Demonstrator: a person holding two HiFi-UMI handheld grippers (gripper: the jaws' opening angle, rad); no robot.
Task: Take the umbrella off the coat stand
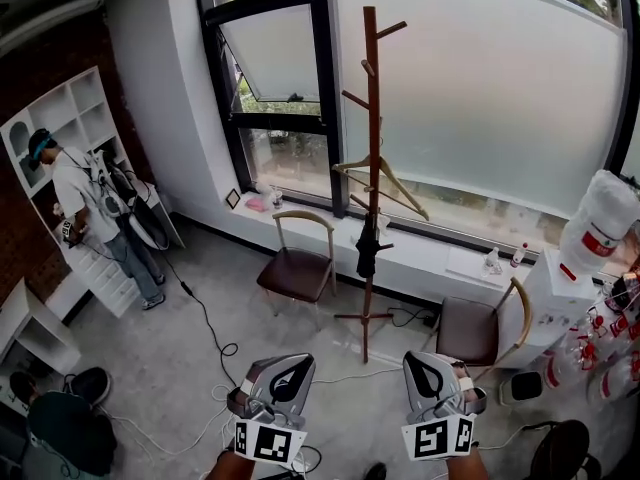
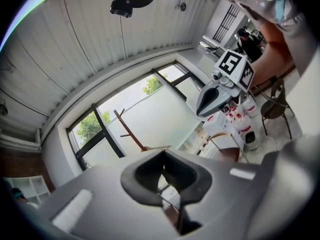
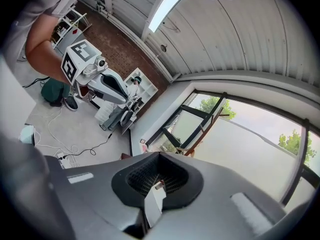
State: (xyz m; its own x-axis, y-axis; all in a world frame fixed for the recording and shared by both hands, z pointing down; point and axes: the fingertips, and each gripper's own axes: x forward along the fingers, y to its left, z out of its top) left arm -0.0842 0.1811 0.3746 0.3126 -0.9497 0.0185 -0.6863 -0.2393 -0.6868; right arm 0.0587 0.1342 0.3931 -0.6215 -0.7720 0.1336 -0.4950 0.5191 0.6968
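Black umbrella point(image 1: 367, 253) hangs on coat stand point(image 1: 372, 88) (left gripper point(image 1: 288, 368), right gripper point(image 1: 427, 363) closed).

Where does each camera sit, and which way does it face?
Head view: on the person's head, looking down at the coat stand, umbrella and chairs; left gripper and right gripper show below.
Left gripper view: on that gripper, facing the window over its shut jaws; the other gripper and arm show right.
Right gripper view: likewise; the other gripper shows upper left.
Shared: all see the coat stand.
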